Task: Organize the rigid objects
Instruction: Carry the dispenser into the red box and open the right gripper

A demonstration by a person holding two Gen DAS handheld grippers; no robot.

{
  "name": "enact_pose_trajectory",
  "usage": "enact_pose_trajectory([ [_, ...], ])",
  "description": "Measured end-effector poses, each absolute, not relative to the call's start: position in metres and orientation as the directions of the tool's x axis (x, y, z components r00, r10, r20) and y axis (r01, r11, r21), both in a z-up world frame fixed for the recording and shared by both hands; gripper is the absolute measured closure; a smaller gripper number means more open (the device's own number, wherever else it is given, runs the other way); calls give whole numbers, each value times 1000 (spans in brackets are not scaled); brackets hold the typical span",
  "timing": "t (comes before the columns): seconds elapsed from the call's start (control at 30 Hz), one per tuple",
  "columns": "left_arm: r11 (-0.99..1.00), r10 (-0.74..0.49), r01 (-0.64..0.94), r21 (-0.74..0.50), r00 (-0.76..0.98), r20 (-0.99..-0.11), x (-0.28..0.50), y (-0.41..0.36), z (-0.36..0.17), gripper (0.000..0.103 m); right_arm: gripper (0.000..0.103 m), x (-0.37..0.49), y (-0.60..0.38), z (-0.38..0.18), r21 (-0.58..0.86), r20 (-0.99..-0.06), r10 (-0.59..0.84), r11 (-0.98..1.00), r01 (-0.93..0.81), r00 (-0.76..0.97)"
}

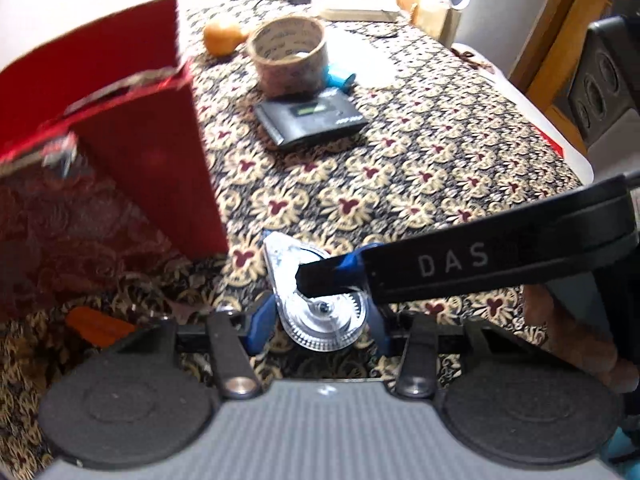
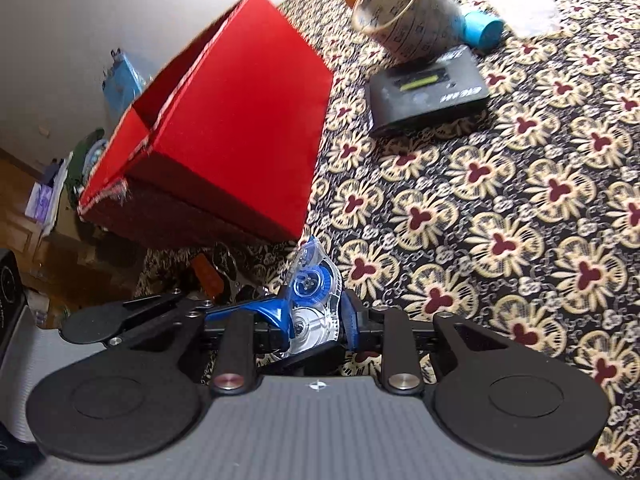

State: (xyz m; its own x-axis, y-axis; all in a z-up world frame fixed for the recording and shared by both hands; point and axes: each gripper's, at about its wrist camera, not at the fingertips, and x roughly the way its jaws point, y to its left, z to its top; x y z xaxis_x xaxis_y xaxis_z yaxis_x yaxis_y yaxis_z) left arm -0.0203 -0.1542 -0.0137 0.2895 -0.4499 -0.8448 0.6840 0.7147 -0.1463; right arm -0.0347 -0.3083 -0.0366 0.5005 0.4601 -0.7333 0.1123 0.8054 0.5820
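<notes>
I can't see the inside of the red box [image 1: 132, 152]; the left wrist view cuts it off at the left edge, blurred. The right wrist view shows the open box [image 2: 224, 120] whole, tilted by the lens, but its contents stay hidden.

The correction tape dispenser [image 1: 320, 300] sits between my left gripper [image 1: 322, 318] blue fingers [image 1: 262, 318], which touch its round end on both sides. The right gripper's black finger crosses over it from the right, hiding part of it. Whether the left is actually clenched or just resting against it, I cannot tell.

In the right wrist view the dispenser [image 2: 316, 304] stands on edge, clamped by my right gripper [image 2: 320, 316], fingers [image 2: 276, 312] squeezing both faces, just beside the box's near corner.

Farther back on the patterned table [image 2: 520, 220]: a black device [image 2: 428, 92], a tape roll [image 2: 404, 12], an orange [image 1: 220, 36] mostly hidden behind the roll in the right view, a blue cylinder [image 2: 484, 28]. An orange object [image 1: 100, 326] near the box is too blurred to name.
</notes>
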Motion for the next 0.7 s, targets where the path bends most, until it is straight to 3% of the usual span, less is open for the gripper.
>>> enact_pose_trajectory([
  [0.3,617,-561,780,-106,341,-754,-17,-169,46,57,94,-52,-333,16,606,-654,385,782,146,651],
  [0.7,696,-596,716,-51,537,-596,43,-115,126,57,94,23,-295,93,557,-504,389,829,-54,771],
])
